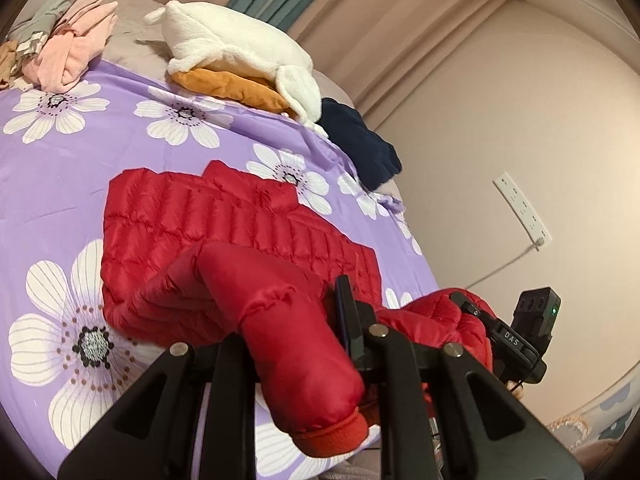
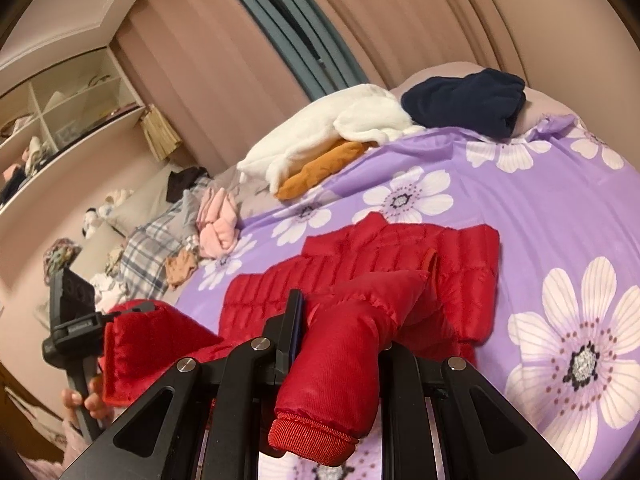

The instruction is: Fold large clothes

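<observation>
- My left gripper is clenched on one sleeve of the red puffer jacket, cuff hanging toward me.
- My right gripper is clamped on the other sleeve, ribbed cuff drooping below the fingers.
- The jacket's body lies flat on the purple flowered bedsheet, collar pointing away from me.
- Well beyond it sit a white fleece, an orange garment beneath it, and a navy garment.
</observation>
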Demonstrator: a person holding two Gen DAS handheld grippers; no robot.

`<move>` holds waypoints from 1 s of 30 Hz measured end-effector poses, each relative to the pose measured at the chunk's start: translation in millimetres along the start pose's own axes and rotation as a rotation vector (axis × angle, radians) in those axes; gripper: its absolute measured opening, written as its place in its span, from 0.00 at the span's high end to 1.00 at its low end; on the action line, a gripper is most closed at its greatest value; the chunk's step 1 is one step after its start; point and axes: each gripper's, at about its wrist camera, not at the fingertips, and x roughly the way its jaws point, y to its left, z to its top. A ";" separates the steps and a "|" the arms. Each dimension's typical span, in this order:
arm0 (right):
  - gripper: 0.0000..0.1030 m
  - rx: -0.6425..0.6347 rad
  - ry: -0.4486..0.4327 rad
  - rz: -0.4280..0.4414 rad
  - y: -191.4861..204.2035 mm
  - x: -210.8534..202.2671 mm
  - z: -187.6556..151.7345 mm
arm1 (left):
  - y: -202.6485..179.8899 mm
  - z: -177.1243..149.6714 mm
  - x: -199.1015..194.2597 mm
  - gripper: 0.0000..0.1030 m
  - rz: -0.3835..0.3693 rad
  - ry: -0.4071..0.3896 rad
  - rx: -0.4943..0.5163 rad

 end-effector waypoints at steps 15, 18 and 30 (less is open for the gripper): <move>0.81 0.051 -0.012 -0.050 -28.6 31.2 26.9 | 19.8 42.1 31.6 0.83 0.069 -0.019 -0.050; 0.81 0.063 -0.009 -0.059 -33.7 38.1 30.3 | 25.4 48.3 38.2 0.83 0.082 -0.018 -0.063; 0.81 0.078 0.004 -0.109 -48.0 63.5 41.7 | 43.5 64.1 60.3 0.83 0.131 -0.003 -0.094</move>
